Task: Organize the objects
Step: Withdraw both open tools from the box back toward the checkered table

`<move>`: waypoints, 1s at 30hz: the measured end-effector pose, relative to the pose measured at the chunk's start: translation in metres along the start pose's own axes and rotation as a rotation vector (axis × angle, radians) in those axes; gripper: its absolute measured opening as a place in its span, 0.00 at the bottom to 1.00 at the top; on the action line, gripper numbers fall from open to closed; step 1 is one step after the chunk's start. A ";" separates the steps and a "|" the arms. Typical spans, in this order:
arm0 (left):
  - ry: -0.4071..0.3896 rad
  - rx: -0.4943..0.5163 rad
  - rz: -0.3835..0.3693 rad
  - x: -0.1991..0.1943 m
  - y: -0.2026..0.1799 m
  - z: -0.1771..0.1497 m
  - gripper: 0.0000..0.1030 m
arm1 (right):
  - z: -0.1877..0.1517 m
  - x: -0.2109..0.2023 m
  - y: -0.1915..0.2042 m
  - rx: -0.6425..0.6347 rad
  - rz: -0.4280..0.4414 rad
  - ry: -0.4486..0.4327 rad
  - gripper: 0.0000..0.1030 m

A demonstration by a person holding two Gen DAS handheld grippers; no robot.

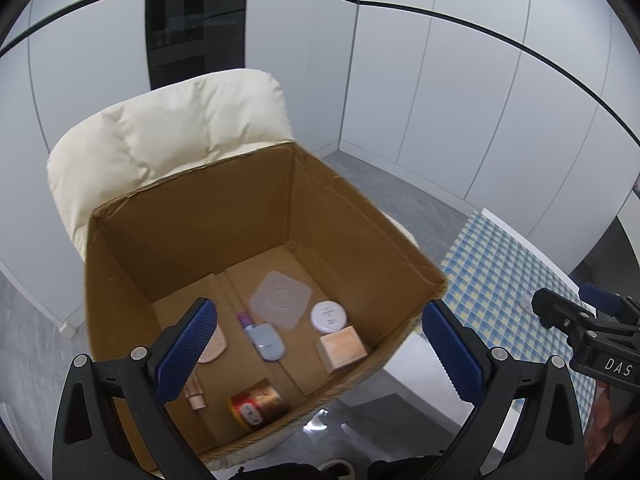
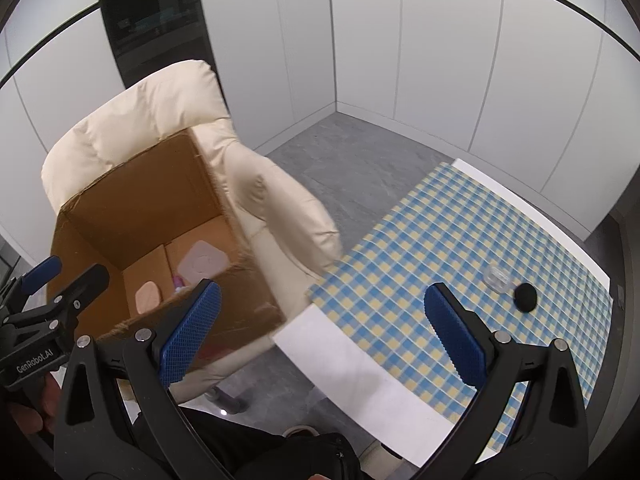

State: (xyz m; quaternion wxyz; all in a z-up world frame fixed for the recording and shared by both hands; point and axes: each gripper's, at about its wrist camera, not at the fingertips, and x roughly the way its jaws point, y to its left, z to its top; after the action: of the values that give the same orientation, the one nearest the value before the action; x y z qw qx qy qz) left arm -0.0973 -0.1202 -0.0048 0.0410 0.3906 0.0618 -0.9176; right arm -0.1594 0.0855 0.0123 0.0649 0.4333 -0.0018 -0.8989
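A cardboard box (image 1: 224, 216) is seen standing on the seat of a cream armchair (image 1: 168, 128), and several small things have been laid on its floor: a translucent square lid (image 1: 280, 300), a round white jar (image 1: 329, 317), a peach carton (image 1: 342, 348), a pale blue bottle with a purple cap (image 1: 262, 336) and a red-and-gold tin (image 1: 256, 402) by the near wall. The left gripper (image 1: 320, 356) is held above the box with its jaws wide apart and nothing between them. The right gripper (image 2: 320, 336) is likewise spread wide and empty, poised over the near edge of the table's checked cloth (image 2: 420, 280). Two things are left near the cloth's far right edge: a small clear container (image 2: 497, 278) and, just beside it, a black round object (image 2: 525, 297). The step in hand is judged to be the fetching of the next item; a reach across the cloth by the right gripper is called for, then a closing on one of the two.
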 end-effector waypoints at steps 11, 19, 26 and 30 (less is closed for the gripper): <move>0.006 0.056 -0.050 0.006 -0.046 0.000 0.99 | -0.011 -0.013 -0.048 0.062 -0.053 -0.008 1.00; 0.010 0.087 -0.076 0.009 -0.069 -0.002 0.99 | -0.017 -0.022 -0.074 0.101 -0.081 -0.013 1.00; 0.014 0.120 -0.105 0.011 -0.093 -0.004 0.99 | -0.026 -0.029 -0.098 0.137 -0.108 -0.015 1.00; 0.016 0.135 -0.122 0.013 -0.107 -0.004 0.99 | -0.032 -0.036 -0.112 0.159 -0.128 -0.018 1.00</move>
State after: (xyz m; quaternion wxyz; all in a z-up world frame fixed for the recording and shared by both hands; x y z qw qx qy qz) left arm -0.1164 -0.0144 -0.0085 -0.0418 0.3953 0.0236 -0.9173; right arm -0.1256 0.2026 0.0140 -0.0276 0.4284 -0.0461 -0.9020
